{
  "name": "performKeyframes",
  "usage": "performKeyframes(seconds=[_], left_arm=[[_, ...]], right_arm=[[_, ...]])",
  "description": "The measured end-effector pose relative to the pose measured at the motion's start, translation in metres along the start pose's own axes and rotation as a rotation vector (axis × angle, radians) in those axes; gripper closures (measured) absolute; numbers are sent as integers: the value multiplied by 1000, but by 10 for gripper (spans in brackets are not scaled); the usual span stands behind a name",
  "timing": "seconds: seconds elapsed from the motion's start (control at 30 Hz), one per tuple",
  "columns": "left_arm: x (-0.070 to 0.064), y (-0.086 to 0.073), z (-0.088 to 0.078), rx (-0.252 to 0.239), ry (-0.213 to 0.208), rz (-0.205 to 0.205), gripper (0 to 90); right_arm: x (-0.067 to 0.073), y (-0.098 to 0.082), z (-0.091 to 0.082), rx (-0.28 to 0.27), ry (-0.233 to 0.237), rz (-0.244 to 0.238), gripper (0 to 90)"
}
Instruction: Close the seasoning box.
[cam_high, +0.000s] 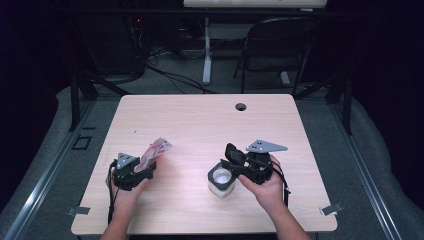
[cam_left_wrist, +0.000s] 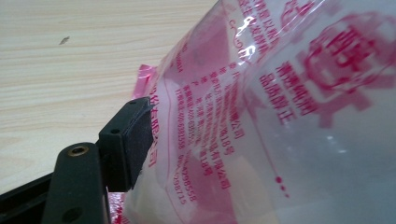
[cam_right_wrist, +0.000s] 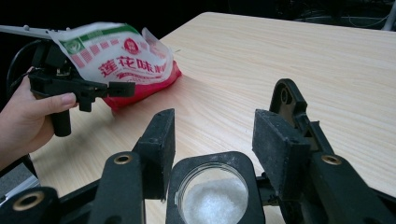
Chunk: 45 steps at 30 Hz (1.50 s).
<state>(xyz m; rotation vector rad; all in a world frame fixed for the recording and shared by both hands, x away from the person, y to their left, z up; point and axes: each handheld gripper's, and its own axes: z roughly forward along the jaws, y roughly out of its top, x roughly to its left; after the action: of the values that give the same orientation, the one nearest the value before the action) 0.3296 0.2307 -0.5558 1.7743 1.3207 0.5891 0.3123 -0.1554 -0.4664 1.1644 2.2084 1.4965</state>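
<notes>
While nothing is lifted yet, the high view has the bag (cam_high: 156, 151) at front left of the table (cam_high: 200, 120), its near end between the jaws of the left gripper (cam_high: 150, 167). The jar (cam_high: 221, 182) stands front centre. The right gripper (cam_high: 227, 161) is just beside it, jaws over its top.

Left gripper view: one black pad (cam_left_wrist: 135, 140) touches the bag's film, and the other jaw is hidden behind the bag. Jaws stand wide; can't tell if they pinch it or just bracket it. The film is thin, clear and glossy, with creases. Red small print and a round seal show on it, too skewed to read safely.

Right gripper view: both jaws are spread wide, one each side of the jar mouth with gaps, holding nothing. The jar is open, with white grains inside. The bag's red bottom edge rests on the table and its top leans up at the left gripper. The label reads 莲花味精 in red, under a green band and a small round logo.

Handling, my guess: the bag is light, soft and slippery, and its contents will shift. It is best pinched at a flat sealed edge or corner, not the bulge. The jar is rigid and fairly light but topless, so it could spill. It should be taken by its side walls and kept upright.
</notes>
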Motion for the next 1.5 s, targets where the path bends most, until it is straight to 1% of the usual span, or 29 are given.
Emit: performKeyframes(seconds=[0.07, 0.17, 0.23, 0.33, 0.43, 0.57, 0.63, 0.8, 1.0, 1.07, 1.13, 1.17, 1.27, 1.37, 1.43, 1.5], left_arm=[[-6, 0, -1, 8, 5, 36, 310], [-16, 0, -2, 4, -7, 80, 310], [-21, 0, -2, 10, -19, 96, 309], [-29, -1, -1, 29, -18, 139, 302], [-36, -2, 0, 38, -26, 165, 295], [-41, -4, 0, 45, -41, 173, 291], [-43, -4, 0, 44, -48, 177, 290], [-46, -4, -1, 44, -58, 183, 290], [-50, -5, 0, 46, -60, 189, 290], [-51, -5, 1, 50, -60, 197, 289], [-51, -6, 2, 56, -60, 196, 288], [-52, -6, 3, 55, -60, 198, 288], [-54, -7, 3, 54, -63, 203, 288], [-57, -7, 3, 57, -67, 206, 288], [-59, -7, 3, 55, -70, 216, 288], [-61, -8, 3, 55, -76, 213, 288]], right_arm=[[0, 0, -1, -2, -4, -1, 486], [-1, 1, -1, -1, -6, -2, 486], [-1, 1, -2, -3, -5, -2, 486], [-1, 1, -2, -9, -7, 1, 486], [-1, 2, -5, -12, -18, -2, 481], [-1, 5, -11, -33, -19, -1, 477], [-2, 6, -14, -40, -27, 0, 476], [-8, 8, -20, -55, -39, 10, 474], [-14, 10, -26, -80, -57, 25, 476], [-17, 10, -27, -80, -68, 30, 481], [-20, 9, -28, -77, -80, 30, 488], [-22, 9, -29, -71, -92, 29, 493], [-26, 8, -29, -72, -105, 40, 515], [-28, 8, -30, -76, -112, 49, 544], [-30, 7, -31, -76, -115, 54, 568], [-32, 7, -32, -73, -111, 59, 611]])
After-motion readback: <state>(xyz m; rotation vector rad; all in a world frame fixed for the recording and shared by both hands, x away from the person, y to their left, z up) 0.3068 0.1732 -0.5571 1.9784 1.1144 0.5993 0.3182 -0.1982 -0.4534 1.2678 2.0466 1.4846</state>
